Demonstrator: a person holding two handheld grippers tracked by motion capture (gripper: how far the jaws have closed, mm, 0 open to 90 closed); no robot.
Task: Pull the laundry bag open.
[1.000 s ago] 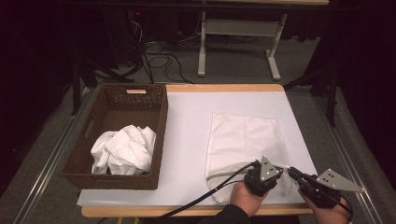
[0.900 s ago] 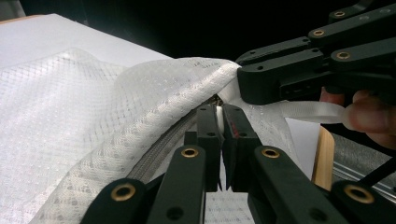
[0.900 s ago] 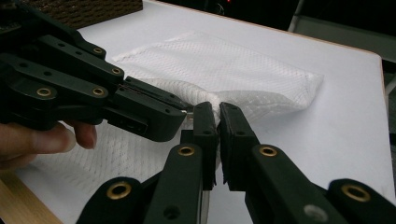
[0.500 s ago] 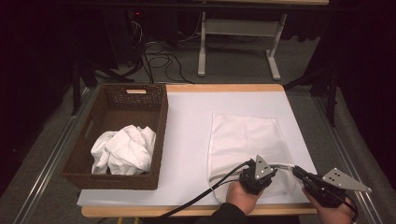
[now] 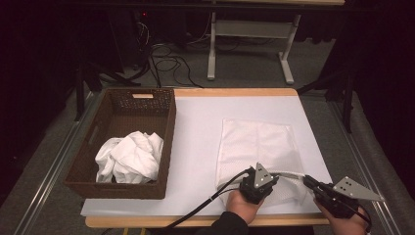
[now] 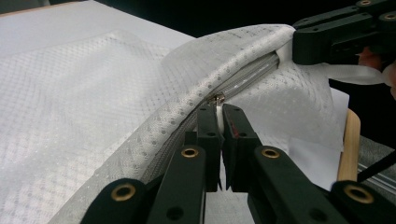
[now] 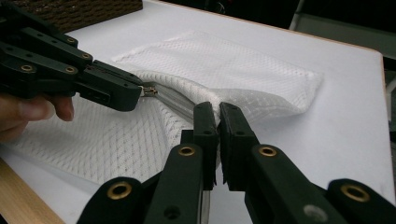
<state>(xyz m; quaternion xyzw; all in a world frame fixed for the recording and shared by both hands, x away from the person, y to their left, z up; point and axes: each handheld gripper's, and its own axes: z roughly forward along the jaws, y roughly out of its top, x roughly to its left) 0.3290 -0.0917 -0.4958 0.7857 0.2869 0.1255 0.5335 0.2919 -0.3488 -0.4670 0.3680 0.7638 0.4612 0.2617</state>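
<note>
Left gripper view: you are pinching the zipper pull (image 6: 217,99) tight; tugging crooked could be snagging the mesh bag (image 6: 93,107).

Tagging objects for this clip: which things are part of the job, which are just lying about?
In the job:
- white mesh laundry bag
- its zipper pull, pinched by the left tongs
- right tongs, clamped on the bag's edge

Lying about:
- wicker basket
- crumpled white cloth inside it
</note>
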